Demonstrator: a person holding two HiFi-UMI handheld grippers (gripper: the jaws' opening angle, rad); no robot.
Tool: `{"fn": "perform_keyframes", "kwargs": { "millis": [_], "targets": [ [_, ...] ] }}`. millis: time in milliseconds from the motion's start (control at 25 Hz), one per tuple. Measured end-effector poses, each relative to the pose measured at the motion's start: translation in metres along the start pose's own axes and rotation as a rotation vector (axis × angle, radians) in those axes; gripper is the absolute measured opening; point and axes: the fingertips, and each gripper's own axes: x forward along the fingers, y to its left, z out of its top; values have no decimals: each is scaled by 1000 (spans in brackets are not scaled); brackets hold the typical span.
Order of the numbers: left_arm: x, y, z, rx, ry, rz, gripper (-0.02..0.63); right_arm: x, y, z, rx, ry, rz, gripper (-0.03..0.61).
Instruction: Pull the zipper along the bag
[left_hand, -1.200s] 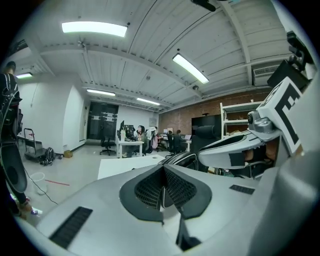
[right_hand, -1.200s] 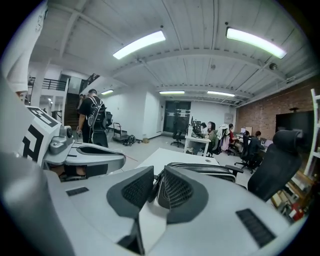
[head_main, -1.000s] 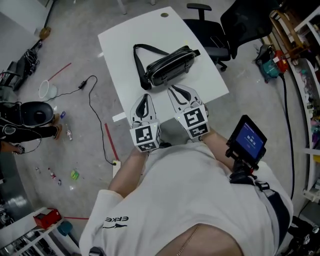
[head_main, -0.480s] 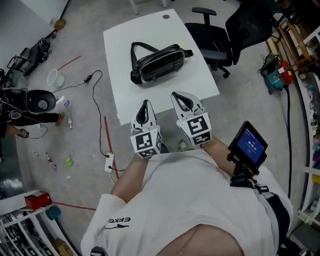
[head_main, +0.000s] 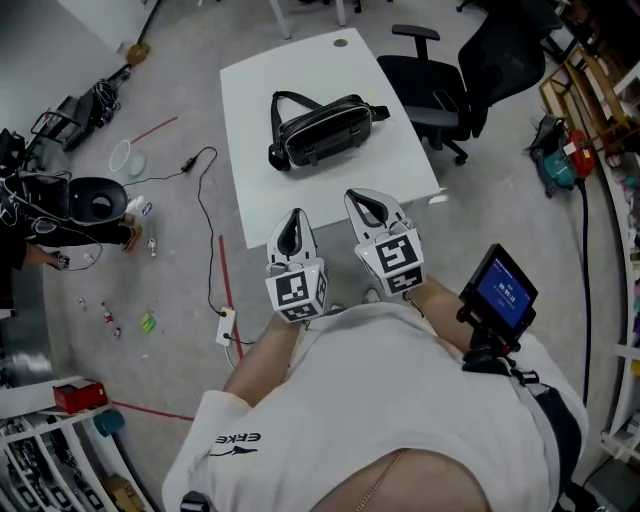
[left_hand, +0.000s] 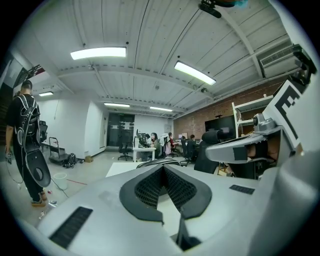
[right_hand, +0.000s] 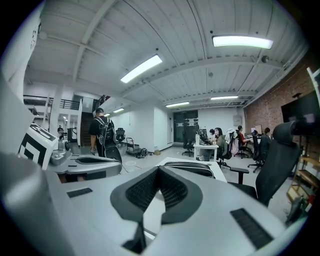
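Note:
A black zip bag (head_main: 322, 130) with a strap lies on the white table (head_main: 300, 205), past its middle. Both grippers hang side by side over the table's near edge, well short of the bag. My left gripper (head_main: 291, 218) is shut with nothing in it; in the left gripper view its pads (left_hand: 150, 187) meet at the tip, and the bag (left_hand: 150, 163) shows small beyond them. My right gripper (head_main: 366, 197) is likewise shut and holds nothing. In the right gripper view the bag (right_hand: 192, 168) lies on the table (right_hand: 216, 173) ahead of the closed tip.
A black office chair (head_main: 440, 90) stands at the table's right side. On the floor at left are a cable (head_main: 205, 230), a white cup (head_main: 125, 158) and a black round machine (head_main: 90, 205). A small screen (head_main: 500, 290) sits by my right hip. A person (left_hand: 27, 145) stands at left.
Both grippers have drawn back from the bag's near side to the table's near edge and risen a little. The bag stays where it lay on the table.

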Motion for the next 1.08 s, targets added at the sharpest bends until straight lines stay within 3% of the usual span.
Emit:
{"fn": "perform_keyframes", "kwargs": {
  "millis": [1080],
  "targets": [
    [18,-3,5,-26,-7,-49,2,8,2,1,-37,43,-18,5]
  ]
}}
